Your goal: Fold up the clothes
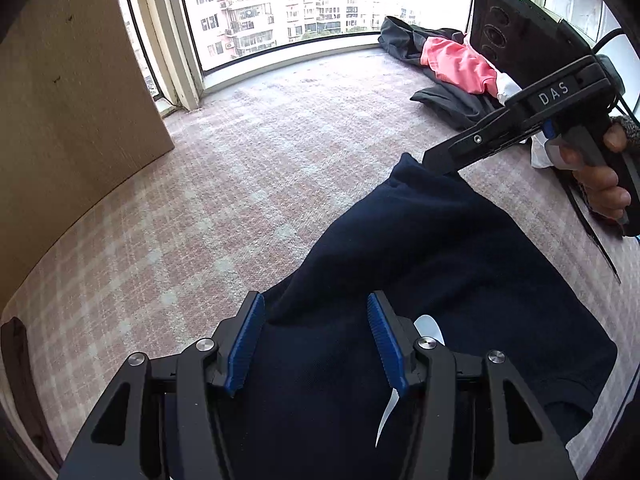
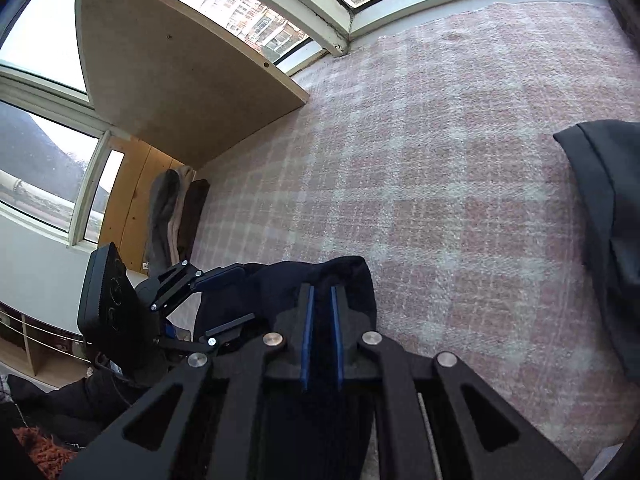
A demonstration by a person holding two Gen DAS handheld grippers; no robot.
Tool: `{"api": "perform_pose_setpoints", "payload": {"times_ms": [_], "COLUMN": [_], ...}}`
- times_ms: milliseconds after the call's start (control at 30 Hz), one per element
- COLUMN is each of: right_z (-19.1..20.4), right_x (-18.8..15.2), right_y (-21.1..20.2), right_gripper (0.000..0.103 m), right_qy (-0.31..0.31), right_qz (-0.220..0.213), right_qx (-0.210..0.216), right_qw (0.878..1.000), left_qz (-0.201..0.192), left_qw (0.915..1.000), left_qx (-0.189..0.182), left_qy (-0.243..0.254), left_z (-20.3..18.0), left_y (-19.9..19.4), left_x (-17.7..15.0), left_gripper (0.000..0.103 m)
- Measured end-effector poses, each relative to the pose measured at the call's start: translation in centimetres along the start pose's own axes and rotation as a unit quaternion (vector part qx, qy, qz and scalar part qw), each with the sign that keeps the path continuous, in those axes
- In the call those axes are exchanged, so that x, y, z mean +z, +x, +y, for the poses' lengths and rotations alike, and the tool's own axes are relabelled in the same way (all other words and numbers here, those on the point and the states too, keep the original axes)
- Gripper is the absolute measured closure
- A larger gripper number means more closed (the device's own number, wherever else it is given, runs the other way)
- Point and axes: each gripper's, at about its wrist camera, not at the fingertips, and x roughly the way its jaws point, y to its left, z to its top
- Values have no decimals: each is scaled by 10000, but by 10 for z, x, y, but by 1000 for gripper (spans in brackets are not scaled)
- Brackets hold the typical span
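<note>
A navy garment point(image 1: 420, 280) lies spread on a pink-and-white checked carpet point(image 1: 248, 168), with 2 hand-held grippers working its near edge. The right hand-held gripper point(image 2: 322, 300) has its blue pads pressed together on a raised fold of the navy cloth; seen from the left wrist view, its black fingers meet the garment's far corner, lifted a little off the carpet. The left hand-held gripper point(image 1: 316, 340) stands about half spread, its pads on either side of the garment's near hem with the cloth running between them but not visibly clamped; a white label point(image 1: 430, 330) shows just beside its right pad. The step in hand looks like taking hold of 2 points along 1 edge so the piece can be lifted and doubled over. The next move likely calls for the left pads to pinch the hem firmly, then both hands to carry that edge together across the garment, keeping the cloth taut enough not to bunch. Beyond the garment, toward the window point(image 1: 320, 0), a heap of dark clothes point(image 1: 440, 96) and a pink one point(image 1: 456, 64) awaits. A wooden board point(image 1: 72, 92) stands away from the garment, by the window frame.
</note>
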Motion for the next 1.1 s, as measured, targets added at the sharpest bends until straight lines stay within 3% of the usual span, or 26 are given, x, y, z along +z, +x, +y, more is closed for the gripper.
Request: {"api": "perform_pose_setpoints", "payload": {"times_ms": [100,233,333,467,567,667,767,867,933,967,1100], "right_z": [20,36,35,27,25,27,33,13,-14,-17,18], "right_x": [0,-2,2,6,4,2,2,17,27,27,24], "right_y": [5,24,30,29,30,27,19,0,-11,-15,-29], "right_gripper": [93,88,88,73,73,87,95,103,102,102,98], "right_qy": [-658,-1134,-1097,-970,-917,-1004,-1237,-934,-331,-218,-748], "right_qz": [44,352,450,548,576,547,519,201,72,86,-293], "right_qx": [-581,-847,-885,-1030,-901,-832,-916,-1133,-1180,-956,-838], "right_qw": [9961,9893,9890,9884,9900,9900,9867,9890,9924,9951,9932], "left_qz": [73,90,101,85,65,51,33,-11,-67,-74,-31], "left_qw": [9999,9998,9997,9997,9997,9997,9997,9997,9997,9997,9997], "left_qx": [38,73,40,36,25,9,-14,-55,-66,-68,-128], "left_qy": [63,188,214,241,240,235,253,230,219,214,186], "left_z": [-1,-5,-5,-6,-6,-5,-4,-2,-2,-1,0], "left_y": [6,6,6,2,2,2,2,2,2,2,0], "left_x": [-4,-4,-3,-5,-6,-5,-5,-6,-7,-7,-6], "left_gripper": [51,50,50,50,50,49,49,48,47,47,47]}}
